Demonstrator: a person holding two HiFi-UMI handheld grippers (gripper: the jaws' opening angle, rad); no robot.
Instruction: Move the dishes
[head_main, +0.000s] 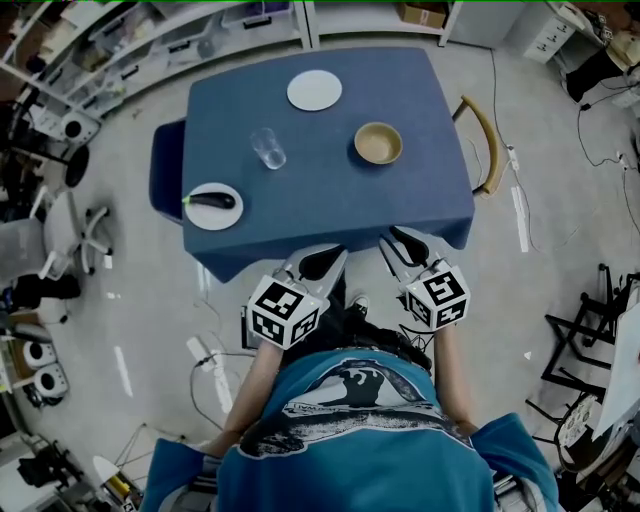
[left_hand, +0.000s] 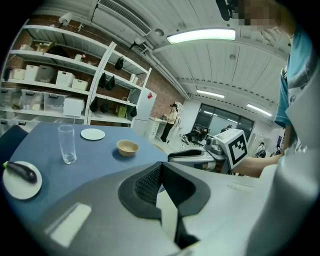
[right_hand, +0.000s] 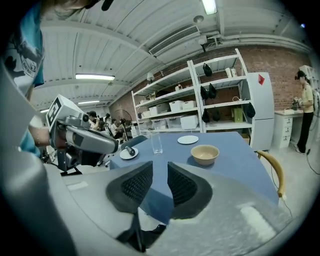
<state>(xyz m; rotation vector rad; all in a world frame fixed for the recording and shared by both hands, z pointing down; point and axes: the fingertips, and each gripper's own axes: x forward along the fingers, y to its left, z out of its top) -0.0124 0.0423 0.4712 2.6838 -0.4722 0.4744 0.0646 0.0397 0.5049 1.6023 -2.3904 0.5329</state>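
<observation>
On the blue table (head_main: 330, 190) stand an empty white plate (head_main: 315, 90), a clear glass (head_main: 268, 148), a tan bowl (head_main: 378, 143) and a white plate holding a dark oblong thing (head_main: 213, 205). Both grippers hover at the table's near edge, apart from every dish. My left gripper (head_main: 328, 258) is shut and empty, its jaws meeting at the tip (left_hand: 160, 167). My right gripper (head_main: 398, 240) is open with a narrow gap and nothing in it (right_hand: 160, 172). The right gripper view has the bowl (right_hand: 205, 154), the glass (right_hand: 156, 141) and both plates ahead.
A blue chair (head_main: 165, 170) is tucked at the table's left side and a wooden chair (head_main: 485, 140) at its right. Shelving (left_hand: 60, 80) runs behind the table. Cables lie on the floor. A person (right_hand: 305, 110) stands far off by a counter.
</observation>
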